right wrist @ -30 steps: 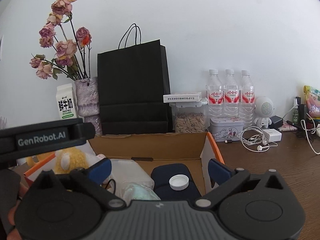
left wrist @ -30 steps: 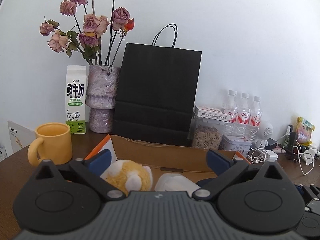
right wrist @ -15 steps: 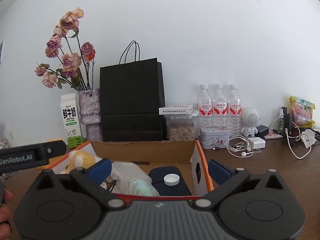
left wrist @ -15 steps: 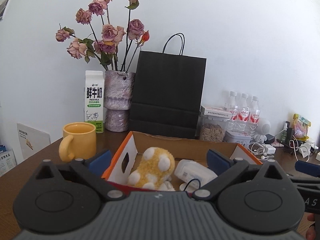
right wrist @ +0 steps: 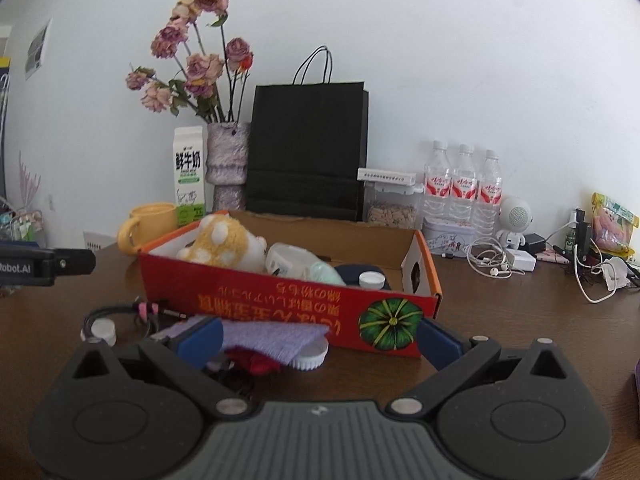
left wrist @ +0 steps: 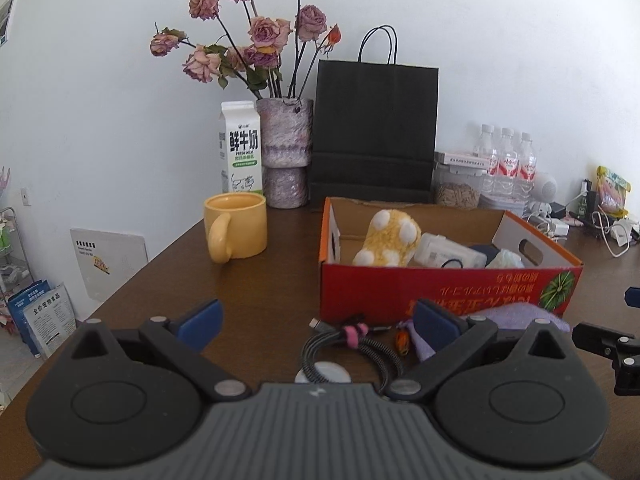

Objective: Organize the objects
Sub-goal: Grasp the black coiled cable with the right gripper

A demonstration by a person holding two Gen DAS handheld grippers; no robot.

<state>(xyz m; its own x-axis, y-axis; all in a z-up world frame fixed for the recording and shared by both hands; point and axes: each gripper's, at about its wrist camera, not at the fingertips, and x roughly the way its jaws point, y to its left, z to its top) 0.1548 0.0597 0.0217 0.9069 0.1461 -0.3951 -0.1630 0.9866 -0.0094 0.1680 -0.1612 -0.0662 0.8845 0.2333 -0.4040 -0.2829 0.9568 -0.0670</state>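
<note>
Jaws on both my left gripper (left wrist: 316, 320) and right gripper (right wrist: 320, 338) stand wide apart, empty, above the surface (left wrist: 272, 280); the red cardboard box (right wrist: 288, 300) sits mid-surface, coiled cable (left wrist: 352, 344) and purple cloth (right wrist: 276, 336) at its near side.

A plain white wall (left wrist: 520, 40) fills the upper half of both views, lit evenly by soft daylight. A dark brown wooden desk (left wrist: 260, 280) runs beneath it, its left edge slanting from 12 toward 7 o'clock in the left wrist view. Beyond that edge, at 9 o'clock, a white board (left wrist: 106, 264) leans against the wall, with blue-and-white booklets (left wrist: 44, 316) on the pale floor (left wrist: 16, 368) at 8 o'clock. A wire rack (left wrist: 10, 240) shows at the far left. A small wall switch (left wrist: 25, 196) sits low at 9 o'clock. At 10 o'clock a paper notice (right wrist: 38, 48) is fixed to the wall in the right wrist view.
</note>
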